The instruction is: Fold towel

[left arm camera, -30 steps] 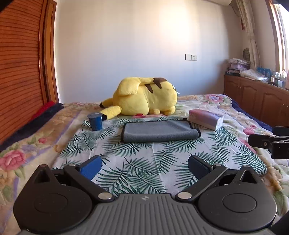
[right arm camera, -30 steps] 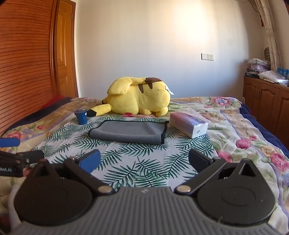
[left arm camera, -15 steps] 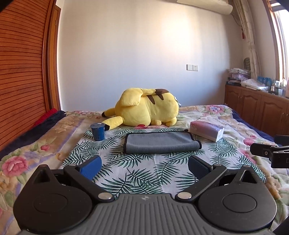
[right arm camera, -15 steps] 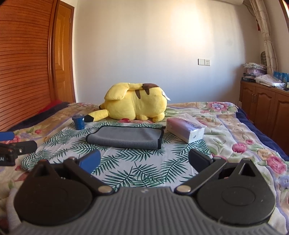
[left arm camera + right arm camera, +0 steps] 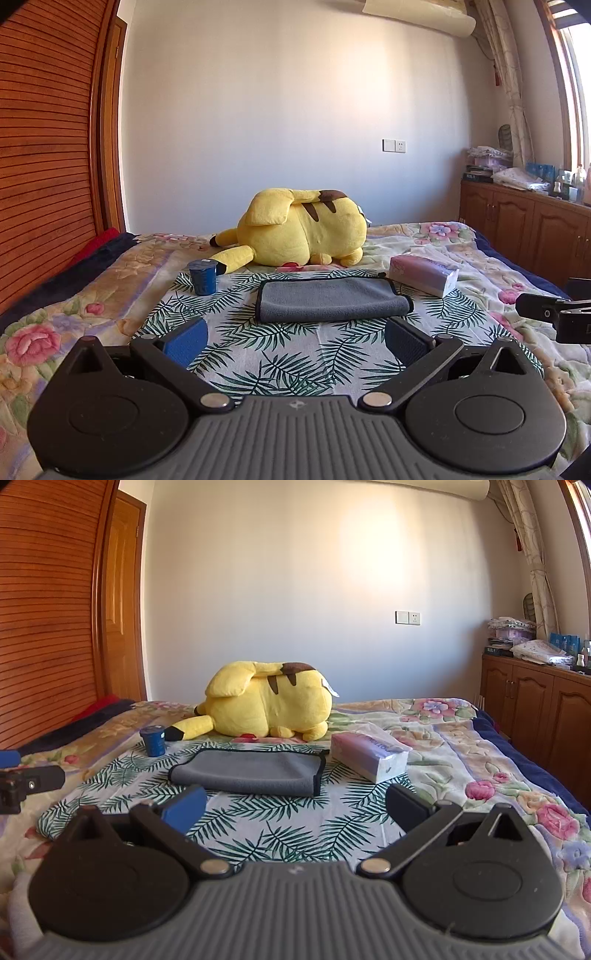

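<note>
A grey towel with a dark edge (image 5: 330,299) lies folded flat on the palm-leaf cloth on the bed; it also shows in the right wrist view (image 5: 247,771). My left gripper (image 5: 295,338) is open and empty, held back from the towel's near edge. My right gripper (image 5: 293,806) is open and empty, also short of the towel. The right gripper's tip shows at the right edge of the left wrist view (image 5: 554,314); the left gripper's tip shows at the left edge of the right wrist view (image 5: 26,784).
A yellow plush toy (image 5: 299,232) lies behind the towel. A blue cup (image 5: 203,277) stands to the towel's left, a tissue pack (image 5: 424,275) to its right. Wooden cabinets (image 5: 524,225) line the right wall, a slatted wooden wardrobe (image 5: 44,147) the left.
Both grippers have tilted upward and drawn back a little, so more of the wall shows. The towel has not moved. Both stay open.
</note>
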The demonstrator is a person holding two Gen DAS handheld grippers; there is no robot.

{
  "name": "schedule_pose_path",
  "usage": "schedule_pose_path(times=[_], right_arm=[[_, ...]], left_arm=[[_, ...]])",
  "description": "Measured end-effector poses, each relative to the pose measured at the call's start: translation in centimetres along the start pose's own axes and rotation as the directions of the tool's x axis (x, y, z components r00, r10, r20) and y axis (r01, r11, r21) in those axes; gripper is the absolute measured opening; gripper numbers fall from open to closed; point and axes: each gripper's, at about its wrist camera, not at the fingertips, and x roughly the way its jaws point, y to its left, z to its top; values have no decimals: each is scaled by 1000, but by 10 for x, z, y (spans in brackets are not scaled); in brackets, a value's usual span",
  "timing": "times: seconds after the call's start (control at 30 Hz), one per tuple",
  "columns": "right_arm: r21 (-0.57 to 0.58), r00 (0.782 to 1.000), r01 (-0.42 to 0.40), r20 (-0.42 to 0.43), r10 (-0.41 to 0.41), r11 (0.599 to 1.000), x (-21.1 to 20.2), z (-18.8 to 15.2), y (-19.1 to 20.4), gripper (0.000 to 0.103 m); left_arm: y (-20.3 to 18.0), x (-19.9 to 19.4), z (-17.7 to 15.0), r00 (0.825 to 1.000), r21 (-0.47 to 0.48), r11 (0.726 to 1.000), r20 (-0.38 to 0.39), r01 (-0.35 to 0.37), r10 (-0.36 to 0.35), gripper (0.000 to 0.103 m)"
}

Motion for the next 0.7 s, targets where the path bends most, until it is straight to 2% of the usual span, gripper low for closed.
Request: schedule_pose_path(times=[0.7], right_arm=[[-1, 1000, 0, -5, 0, 1000, 0, -1, 0, 103]], left_arm=[[0, 1, -2, 1000, 2, 1000, -8, -2, 2, 87]])
